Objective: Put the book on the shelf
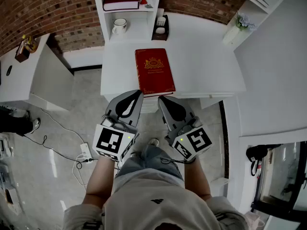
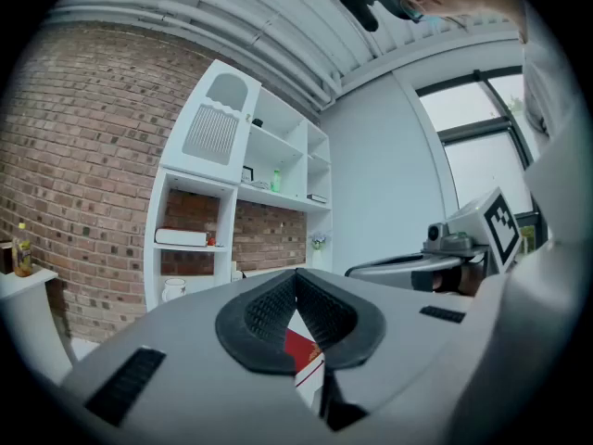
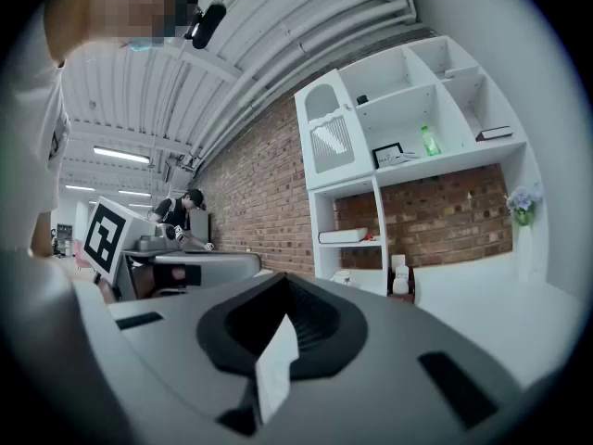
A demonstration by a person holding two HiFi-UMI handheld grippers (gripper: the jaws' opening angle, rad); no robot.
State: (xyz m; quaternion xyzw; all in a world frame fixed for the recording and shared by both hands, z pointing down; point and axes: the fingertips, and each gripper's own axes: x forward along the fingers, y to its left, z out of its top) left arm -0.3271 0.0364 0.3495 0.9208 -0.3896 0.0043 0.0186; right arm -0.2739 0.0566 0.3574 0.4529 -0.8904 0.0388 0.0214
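You hold the left gripper (image 1: 138,94) and right gripper (image 1: 161,99) side by side, both pressed together and empty, just short of the red book (image 1: 154,71) lying flat at the near edge of the white table (image 1: 206,56).

Book (image 1: 154,72) on table (image 1: 206,56), shelf (image 1: 134,13) behind
The book lies at the table's front edge; a mug (image 1: 119,26) sits in the shelf's lower compartment. Left gripper (image 1: 138,95) and right gripper (image 1: 161,99) are side by side just before that edge.
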